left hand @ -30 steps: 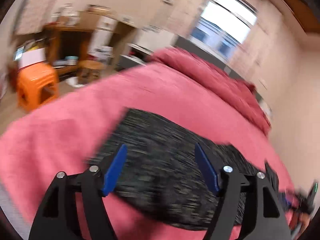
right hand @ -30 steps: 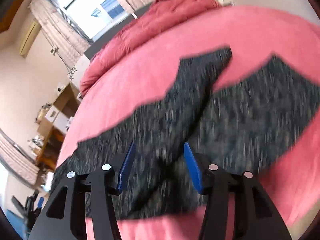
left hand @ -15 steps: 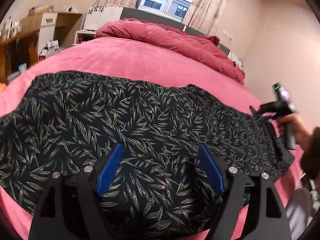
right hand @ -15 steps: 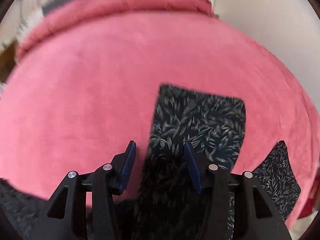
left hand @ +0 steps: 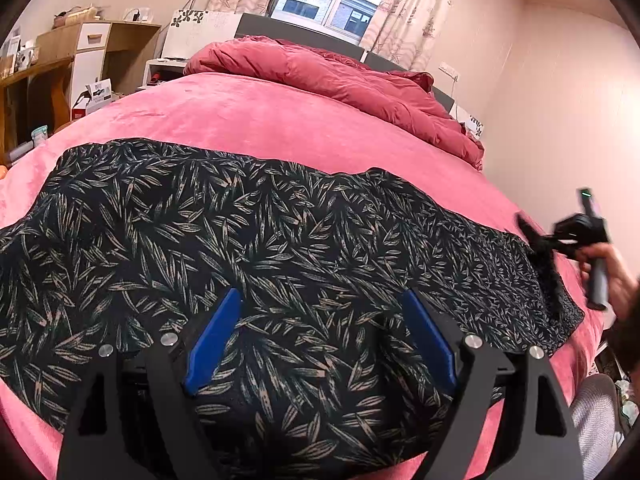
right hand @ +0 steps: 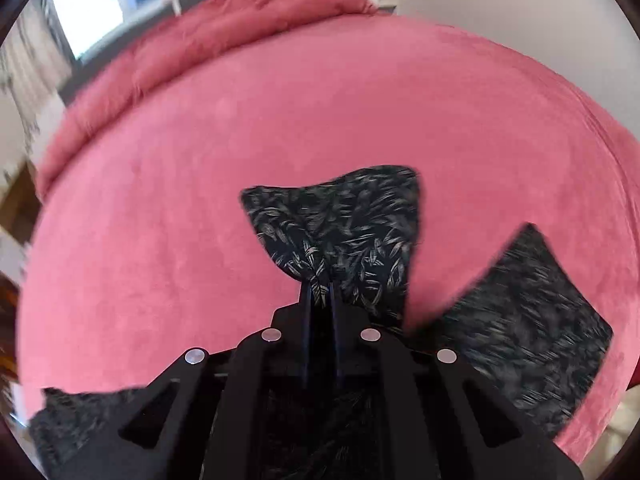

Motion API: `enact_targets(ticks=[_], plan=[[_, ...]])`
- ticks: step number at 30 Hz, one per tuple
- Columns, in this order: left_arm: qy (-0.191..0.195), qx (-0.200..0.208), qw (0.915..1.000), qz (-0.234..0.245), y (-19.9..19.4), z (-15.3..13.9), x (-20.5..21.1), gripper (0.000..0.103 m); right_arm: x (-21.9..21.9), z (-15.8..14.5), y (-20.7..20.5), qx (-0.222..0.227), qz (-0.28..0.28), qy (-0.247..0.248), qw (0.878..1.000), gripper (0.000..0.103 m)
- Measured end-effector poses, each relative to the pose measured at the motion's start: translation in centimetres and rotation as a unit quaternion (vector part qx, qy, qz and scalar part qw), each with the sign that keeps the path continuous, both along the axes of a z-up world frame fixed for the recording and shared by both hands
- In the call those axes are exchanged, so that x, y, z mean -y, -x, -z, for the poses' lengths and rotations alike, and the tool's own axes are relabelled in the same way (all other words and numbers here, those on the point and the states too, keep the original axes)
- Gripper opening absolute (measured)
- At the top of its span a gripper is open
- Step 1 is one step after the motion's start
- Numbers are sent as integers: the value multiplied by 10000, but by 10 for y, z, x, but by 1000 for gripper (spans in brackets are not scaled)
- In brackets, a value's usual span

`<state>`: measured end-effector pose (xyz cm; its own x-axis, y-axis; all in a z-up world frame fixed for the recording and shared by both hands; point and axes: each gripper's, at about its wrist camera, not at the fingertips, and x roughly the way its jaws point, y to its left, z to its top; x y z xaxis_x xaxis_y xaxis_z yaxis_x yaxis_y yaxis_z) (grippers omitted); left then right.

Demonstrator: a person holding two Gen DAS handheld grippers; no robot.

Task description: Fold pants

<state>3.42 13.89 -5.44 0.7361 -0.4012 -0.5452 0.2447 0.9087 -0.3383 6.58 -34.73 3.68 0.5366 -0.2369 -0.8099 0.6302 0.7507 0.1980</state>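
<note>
— Right gripper [right hand: 320,288] first: its blue fingers are pressed together on a pinch of the pants [right hand: 344,224], low in the middle of the right wrist view. See it?

— Yes, the leaf-print cloth bunches up right at the tips. A second dark flap lies at the lower right of that frame, blurred.

— And the left gripper [left hand: 320,336]?

— Spread wide, its blue pads [left hand: 212,336] apart above the fabric at the bottom of the left wrist view. I can't tell whether they touch the cloth.

— Where are the pants overall?

— Stretched across the pink bed [left hand: 280,120], filling the middle and lower part of the left view from edge to edge. At the far right of that frame a hand [left hand: 612,276] grips the other tool at the pants' end.

— Behind them?

— A red duvet [left hand: 340,76] heaped at the top of the frame, under the window [left hand: 332,4]. A wooden desk [left hand: 80,48] stands at the upper left.
</note>
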Motion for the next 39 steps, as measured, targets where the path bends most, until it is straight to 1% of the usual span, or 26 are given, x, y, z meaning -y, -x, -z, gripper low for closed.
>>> enact_targets(ticks=[1,4,6,7,9,10,11,14,15,16,18,19,21,24,26,29,30,31,32,33,34,35,36,37,38,39], plan=[[-36,14,10000,-8,1,-1,1,83,7,-5,23,209,70,-75,9997,7],[-210,41,9998,-10,5,-3,8,84,25,-8,72,541,275,-328,9976,7],[-270,76,9996,40,7,-6,16,84,39,0,104,634,469,-602,9951,7],[-307,102,9994,90,9,-8,20,84,50,8,121,741,572,-818,9922,7],[-337,170,9988,308,14,-13,30,84,65,26,137,843,628,-1174,9875,7],[-326,197,9979,529,18,-15,38,84,69,34,143,874,661,-1296,9855,7],[-378,213,9966,696,22,-17,47,84,78,44,151,995,730,-1491,9811,7],[-598,303,9903,1221,33,-23,80,85,93,66,161,1159,903,-1786,9729,7],[-701,354,9859,1475,37,-26,96,85,96,68,166,1250,941,-1831,9706,9],[-762,383,9836,1591,39,-28,103,85,96,72,169,1365,943,-1904,9676,15],[-954,408,9757,1929,41,-32,127,86,99,72,173,1623,963,-2053,9603,25],[-1052,383,9697,2170,42,-33,142,86,101,73,174,1708,959,-2119,9575,26],[-1252,393,9613,2422,41,-36,167,86,108,75,172,1724,964,-2199,9553,26],[-1490,398,9458,2859,41,-38,206,86,115,80,162,1746,989,-2348,9511,26],[-1600,382,9337,3180,43,-37,233,86,121,79,157,1753,1016,-2413,9491,26],[-1855,392,9191,3454,45,-33,264,85,130,77,154,1752,1007,-2347,9508,26],[-1954,418,9147,3513,46,-31,271,83,131,77,155,1706,977,-2269,9539,26],[-2057,431,9112,3544,46,-29,280,74,131,75,154,1593,941,-2143,9591,21],[-2097,368,9078,3613,46,-27,288,62,130,74,154,1545,923,-2079,9615,19],[-2149,299,9033,3702,46,-24,294,58,130,73,152,1479,891,-2001,9644,13],[-2209,325,9017,3701,48,-23,298,55,130,73,150,1402,868,-1928,9673,7],[-2238,347,9002,3719,49,-23,301,45,131,73,148,1321,847,-1862,9699,5],[-2237,333,8991,3749,48,-23,302,38,132,73,147,1320,837,-1867,9699,5],[-2227,316,9000,3734,48,-24,302,23,132,71,147,1360,845,-1898,9687,4],[-2188,285,9021,3708,46,-27,301,10,133,67,150,1450,859,-1946,9663,4],[-2085,243,9051,3697,44,-33,299,9,134,63,153,1539,857,-1985,9641,4]])
